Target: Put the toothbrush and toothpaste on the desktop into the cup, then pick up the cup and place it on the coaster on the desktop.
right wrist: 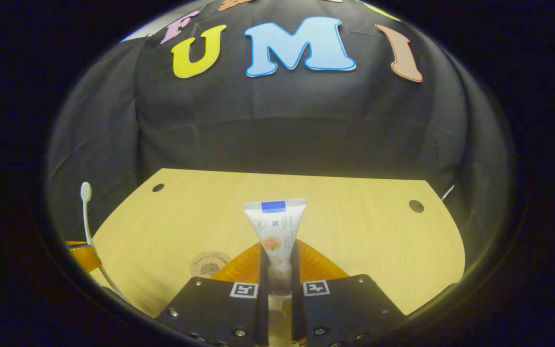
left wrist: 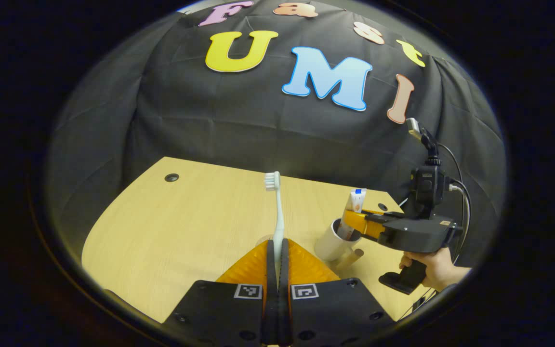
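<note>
Hand-held gripper (left wrist: 277, 250) above wooden desktop (left wrist: 186, 226)

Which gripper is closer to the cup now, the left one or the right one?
Right. The right gripper holds the toothpaste over the cup; the left gripper, holding the toothbrush, is off to its side.

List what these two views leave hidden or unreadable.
- Left gripper view: the toothbrush handle's lower end is hidden between the left tongs.
- Left gripper view: the cup inside and the toothpaste bottom are hidden by the right tongs.
- Right gripper view: the coaster print is too small, and partly covered.
</note>
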